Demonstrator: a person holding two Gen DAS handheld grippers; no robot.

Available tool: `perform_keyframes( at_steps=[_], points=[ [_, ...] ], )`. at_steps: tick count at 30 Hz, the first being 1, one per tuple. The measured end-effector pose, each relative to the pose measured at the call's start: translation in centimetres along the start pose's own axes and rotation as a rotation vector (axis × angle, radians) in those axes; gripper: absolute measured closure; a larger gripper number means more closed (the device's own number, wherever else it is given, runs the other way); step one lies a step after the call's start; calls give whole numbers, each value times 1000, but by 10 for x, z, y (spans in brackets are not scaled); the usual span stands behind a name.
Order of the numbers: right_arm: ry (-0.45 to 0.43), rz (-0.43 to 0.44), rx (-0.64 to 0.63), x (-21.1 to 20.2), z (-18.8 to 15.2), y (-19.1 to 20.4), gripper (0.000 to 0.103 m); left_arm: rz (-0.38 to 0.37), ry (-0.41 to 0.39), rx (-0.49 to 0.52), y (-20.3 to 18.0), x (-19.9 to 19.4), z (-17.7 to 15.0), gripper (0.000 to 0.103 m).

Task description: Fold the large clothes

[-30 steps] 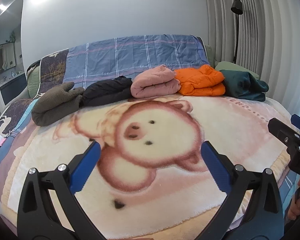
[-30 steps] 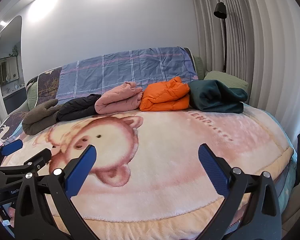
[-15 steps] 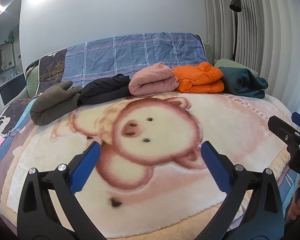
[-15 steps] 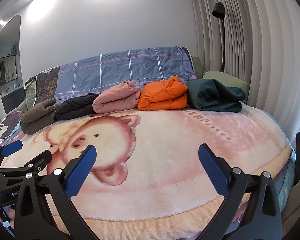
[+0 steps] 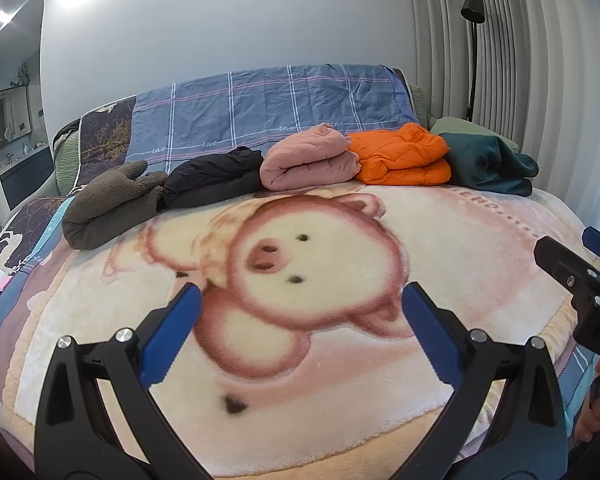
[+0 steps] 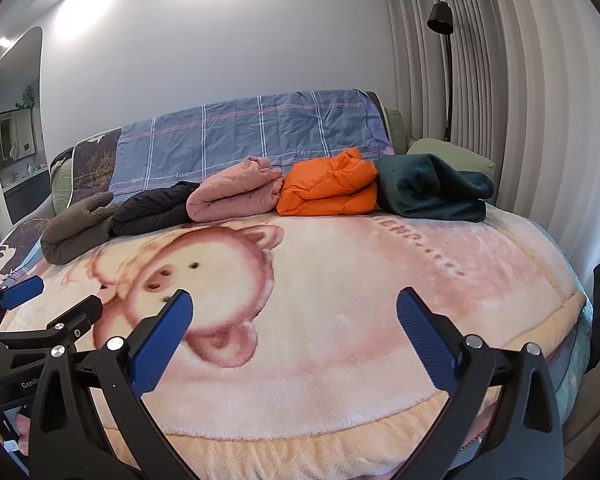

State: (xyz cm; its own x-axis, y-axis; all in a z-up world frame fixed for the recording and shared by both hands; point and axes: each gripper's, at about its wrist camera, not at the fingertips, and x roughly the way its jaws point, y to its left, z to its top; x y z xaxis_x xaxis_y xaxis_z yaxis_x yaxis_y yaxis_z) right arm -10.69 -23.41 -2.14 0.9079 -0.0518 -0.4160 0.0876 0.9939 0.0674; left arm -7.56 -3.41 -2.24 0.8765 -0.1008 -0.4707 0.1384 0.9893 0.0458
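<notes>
Bed (image 5: 480, 248) under a pig-print blanket fills both views, its near half bare. Left claw (image 5: 300, 334) gapes wide, blue pads far apart, nothing between them; right claw (image 6: 292, 338) likewise spread wide and empty. Both hover above the near edge of the bed, side by side. Task's clothes lie in a row along the far edge, against the plaid-covered headboard (image 5: 268, 108): olive fleece (image 5: 108, 204) toward the far left corner, then black jacket (image 5: 212, 176), pink quilted bundle (image 5: 308, 162), orange puffer (image 5: 400, 156), dark green garment (image 6: 432, 188) toward the far right corner. All five look already folded or rolled; which one is next I cannot tell. Row's long axis runs left to right, crosswise to both claws' line of reach, well apart from them, straight ahead. Left claw sits nearer the fleece and black jacket, right claw nearer the green and orange pieces; pink bundle lies about between. Any pick calls for a long forward reach across the blanket.
</notes>
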Motion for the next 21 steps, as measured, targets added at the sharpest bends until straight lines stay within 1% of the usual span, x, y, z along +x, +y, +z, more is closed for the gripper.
perform_keyframes(
  at_steps=[21],
  points=[
    [6,-1,4,2,-2,-1,1,3,-1,2,1,1,-1,2]
  ],
)
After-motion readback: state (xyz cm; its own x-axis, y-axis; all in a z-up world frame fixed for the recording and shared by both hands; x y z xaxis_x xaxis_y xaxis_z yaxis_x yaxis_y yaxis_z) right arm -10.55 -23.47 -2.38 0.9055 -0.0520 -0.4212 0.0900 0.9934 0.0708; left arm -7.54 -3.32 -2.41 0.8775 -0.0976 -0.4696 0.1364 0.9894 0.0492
